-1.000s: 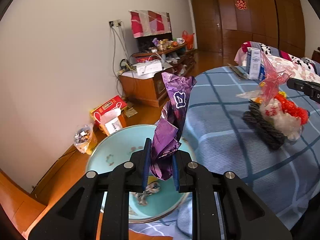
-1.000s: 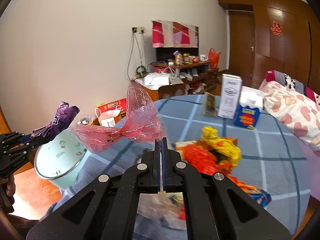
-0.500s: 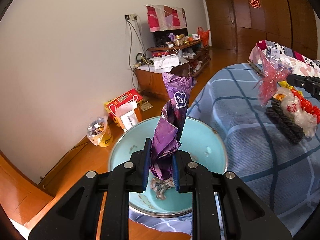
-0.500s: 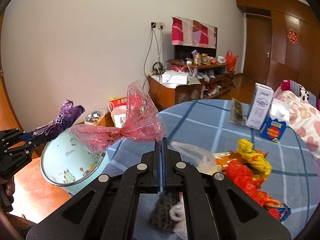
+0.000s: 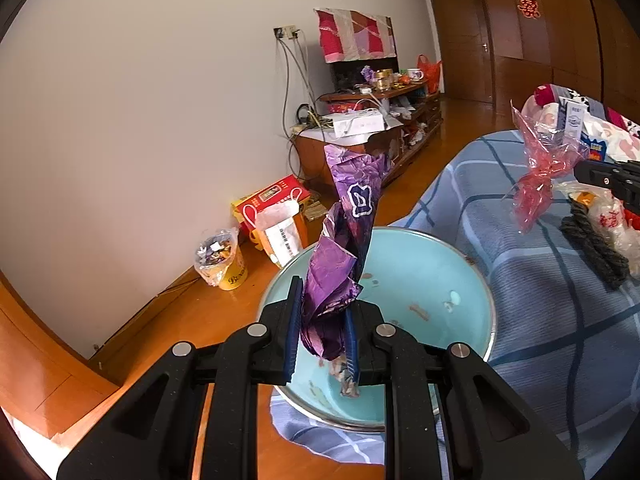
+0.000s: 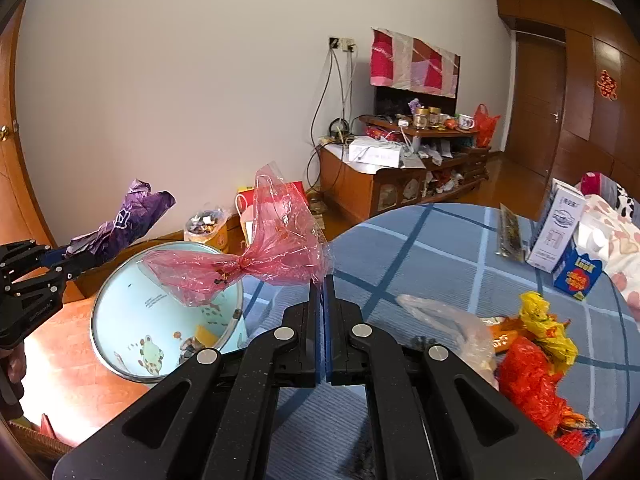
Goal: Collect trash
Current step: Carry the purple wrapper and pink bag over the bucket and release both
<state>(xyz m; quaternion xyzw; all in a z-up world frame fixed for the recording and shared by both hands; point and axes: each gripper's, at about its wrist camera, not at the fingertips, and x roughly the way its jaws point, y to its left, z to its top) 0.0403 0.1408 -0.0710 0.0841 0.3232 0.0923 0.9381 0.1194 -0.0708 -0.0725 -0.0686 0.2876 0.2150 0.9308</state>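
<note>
Now the left gripper is squeezing a crinkly purple wrapper above the round blue bin, while the right gripper is pinching shiny red plastic beside that bin.

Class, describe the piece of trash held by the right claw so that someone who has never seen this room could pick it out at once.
Start at the bed with the blue checked cover; at its edge stands a light blue bin. Above the bin's rim hangs a red see-through wrapper, pinched at one edge by the right claw. Unlike the crumpled purple wrapper nearby, it is transparent and twisted in the middle like a bow.
</note>
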